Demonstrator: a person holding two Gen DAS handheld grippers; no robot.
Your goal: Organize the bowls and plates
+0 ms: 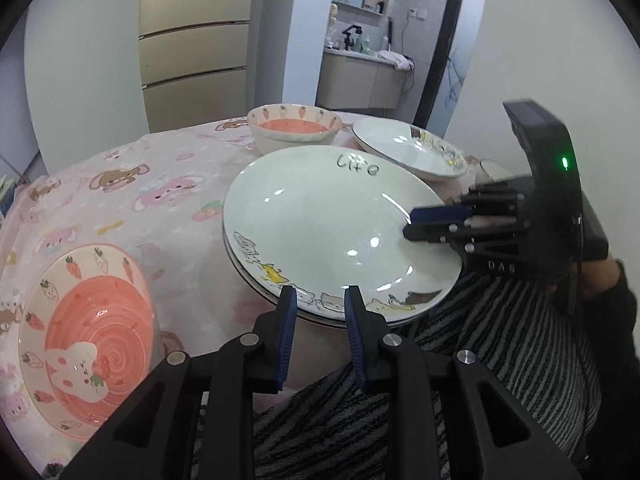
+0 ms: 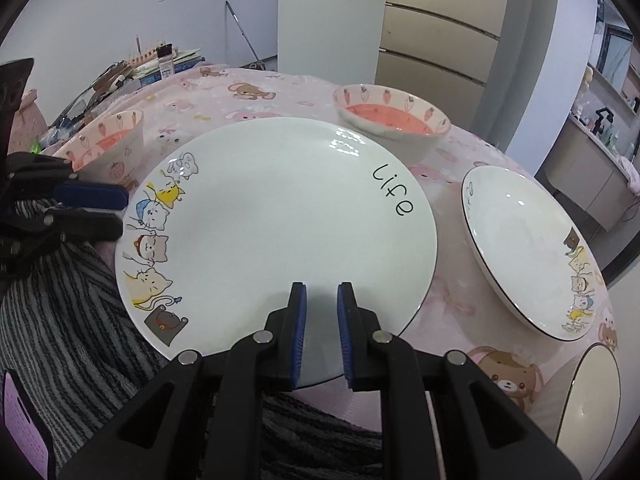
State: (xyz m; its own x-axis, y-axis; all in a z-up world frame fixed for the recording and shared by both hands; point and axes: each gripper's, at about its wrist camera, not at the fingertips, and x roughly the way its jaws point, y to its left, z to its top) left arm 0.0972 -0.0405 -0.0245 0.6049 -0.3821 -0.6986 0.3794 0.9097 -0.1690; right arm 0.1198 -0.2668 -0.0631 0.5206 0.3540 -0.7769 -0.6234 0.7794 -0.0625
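Note:
A white plate with cartoon cats and the word "Life" lies on top of a second plate whose rim shows beneath it. My left gripper hovers at the plate's near rim. Its blue pads stand a narrow gap apart with nothing gripped. My right gripper points down over the opposite rim, also with a small empty gap. Another cat plate lies beyond. Two strawberry bowls stand apart: one far, one at the side.
A pink cartoon cloth covers the round table. A person's striped garment sits against the table edge below the plates. Another plate's rim shows at the right. Books and a bottle crowd the table's far side.

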